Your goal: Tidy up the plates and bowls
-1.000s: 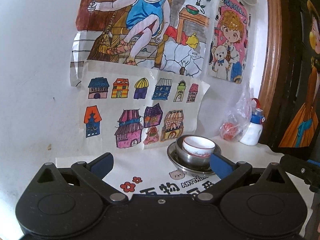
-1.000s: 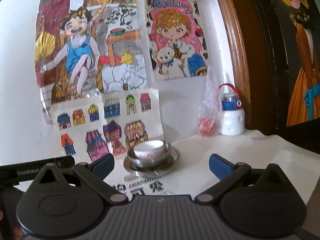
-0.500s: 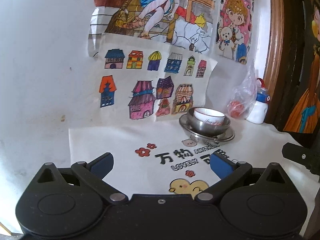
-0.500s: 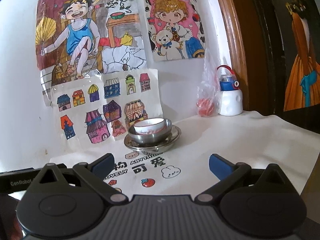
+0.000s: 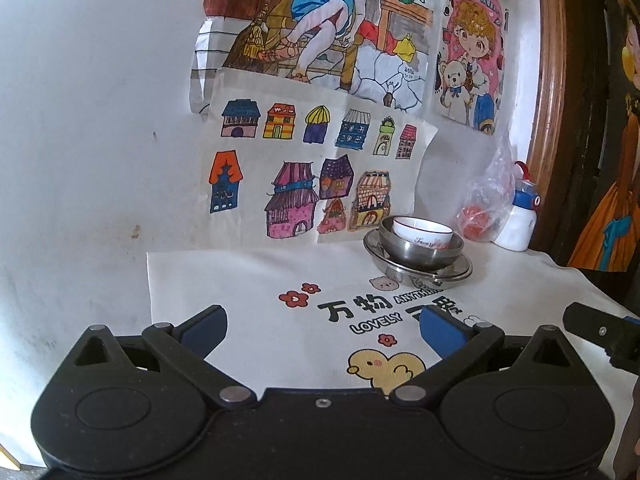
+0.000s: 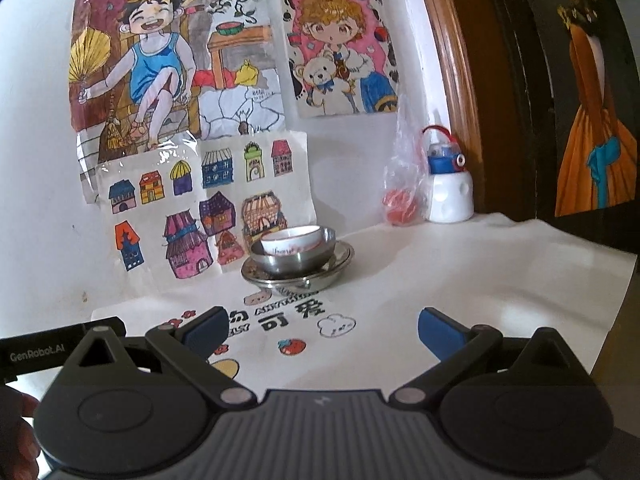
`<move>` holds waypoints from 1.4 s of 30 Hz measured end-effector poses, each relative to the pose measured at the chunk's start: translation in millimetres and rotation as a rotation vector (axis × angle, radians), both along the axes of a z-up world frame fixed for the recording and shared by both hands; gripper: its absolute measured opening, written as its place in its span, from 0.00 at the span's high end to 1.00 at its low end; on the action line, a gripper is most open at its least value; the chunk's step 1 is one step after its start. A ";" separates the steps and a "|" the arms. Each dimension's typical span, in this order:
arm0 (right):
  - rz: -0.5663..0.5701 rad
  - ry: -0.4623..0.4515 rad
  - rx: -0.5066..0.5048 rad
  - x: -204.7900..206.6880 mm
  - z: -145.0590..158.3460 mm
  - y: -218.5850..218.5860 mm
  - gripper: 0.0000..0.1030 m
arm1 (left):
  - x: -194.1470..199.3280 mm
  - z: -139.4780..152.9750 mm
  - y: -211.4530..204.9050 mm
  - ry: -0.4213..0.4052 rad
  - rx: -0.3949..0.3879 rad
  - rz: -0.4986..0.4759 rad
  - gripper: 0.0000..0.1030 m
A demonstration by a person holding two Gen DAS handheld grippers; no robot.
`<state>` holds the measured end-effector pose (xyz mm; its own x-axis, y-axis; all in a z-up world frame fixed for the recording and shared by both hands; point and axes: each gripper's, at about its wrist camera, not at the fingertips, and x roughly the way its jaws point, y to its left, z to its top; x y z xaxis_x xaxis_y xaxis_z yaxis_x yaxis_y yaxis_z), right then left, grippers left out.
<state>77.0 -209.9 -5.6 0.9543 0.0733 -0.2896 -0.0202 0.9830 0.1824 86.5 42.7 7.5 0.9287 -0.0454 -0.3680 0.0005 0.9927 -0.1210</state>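
Note:
A white ceramic bowl [image 5: 422, 233] with a red rim sits inside a steel bowl [image 5: 420, 249], which sits on a steel plate [image 5: 456, 272] near the wall. The same stack shows in the right wrist view: white bowl [image 6: 292, 242], steel bowl [image 6: 296, 260], steel plate [image 6: 340, 258]. My left gripper [image 5: 322, 330] is open and empty, well short of the stack and to its left. My right gripper [image 6: 322, 330] is open and empty, in front of the stack.
A white printed cloth [image 5: 248, 320] covers the table. A white bottle with a blue cap [image 6: 448, 184] and a plastic bag with something red in it [image 6: 400, 200] stand against the wall at the right. Drawings hang on the wall. A dark wooden frame [image 6: 480, 80] stands at right.
Both grippers have drawn back from the stack of bowls, so it looks smaller and more of the cloth shows. Both stay open and empty.

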 end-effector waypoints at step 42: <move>-0.017 0.095 -0.002 17.3 -20.0 14.7 0.00 | 10.1 -30.9 12.4 0.054 -0.004 0.006 0.01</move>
